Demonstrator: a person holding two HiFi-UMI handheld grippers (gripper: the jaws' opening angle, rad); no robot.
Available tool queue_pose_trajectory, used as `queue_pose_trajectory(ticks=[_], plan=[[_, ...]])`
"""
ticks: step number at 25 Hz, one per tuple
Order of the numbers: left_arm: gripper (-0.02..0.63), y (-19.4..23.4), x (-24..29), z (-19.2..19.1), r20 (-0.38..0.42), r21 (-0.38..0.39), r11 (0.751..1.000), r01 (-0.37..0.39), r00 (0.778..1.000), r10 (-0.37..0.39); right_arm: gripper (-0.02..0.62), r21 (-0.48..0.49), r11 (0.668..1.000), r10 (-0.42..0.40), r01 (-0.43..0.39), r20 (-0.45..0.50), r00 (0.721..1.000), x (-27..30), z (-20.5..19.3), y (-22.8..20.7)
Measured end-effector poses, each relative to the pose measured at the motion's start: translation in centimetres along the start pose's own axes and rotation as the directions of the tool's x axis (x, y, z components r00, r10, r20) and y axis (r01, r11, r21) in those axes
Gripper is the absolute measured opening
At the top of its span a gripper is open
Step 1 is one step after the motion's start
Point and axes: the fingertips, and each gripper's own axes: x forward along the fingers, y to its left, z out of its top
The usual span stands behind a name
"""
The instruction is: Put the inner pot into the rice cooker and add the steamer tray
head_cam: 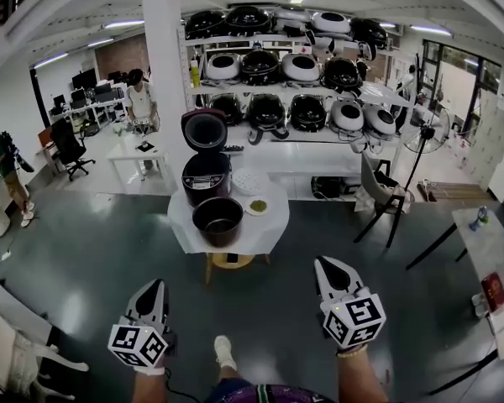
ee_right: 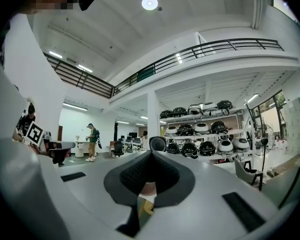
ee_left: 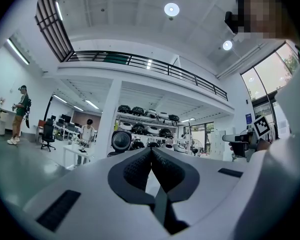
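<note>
The dark round metal inner pot sits mouth up on the small white-covered tabletop at the centre of the head view. It is just below the dark rice cooker in the frame, and the cooker's lid stands open. Being round, the pot has no real long axis; its own axis stands upright. It is likely stiff, fairly weighty and smooth-walled, so the rim looks the safest hold, one jaw inside and one outside. The white round steamer tray lies flat just right of the cooker. It is probably light and rigid, and best taken by its edge. A small dish with something green lies just below it. The left gripper and right gripper, low in the frame and well apart from the tabletop, both have their jaws pressed together on nothing.
</note>
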Motion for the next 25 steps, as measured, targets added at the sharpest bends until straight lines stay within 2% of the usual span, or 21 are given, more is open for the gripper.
queue_pose_trajectory(ticks=[6,12,18,25], plan=[[0.021,3.6,4.0,-0.6,-0.006,-0.026,1.000,-0.018,1.000,0.018,0.005,0.022,1.000,-0.010,0.010,-0.002,1.000,5.6,0.0,-1.1],[0.021,8.7,9.5,0.9,-0.001,-0.029,0.999,-0.034,0.999,0.034,0.005,0.007,1.000,0.010,-0.010,-0.005,1.000,14.1,2.0,-0.9],[0.021,14.7,16.0,2.9,-0.015,-0.025,1.000,-0.011,1.000,0.010,0.005,0.002,1.000,0.012,-0.012,0.013,1.000,23.4,4.7,-0.3],[0.021,21.8,23.6,4.4,-0.016,-0.009,1.000,0.023,1.000,-0.023,0.005,0.001,1.000,-0.017,0.016,0.029,0.999,32.8,5.6,0.3]])
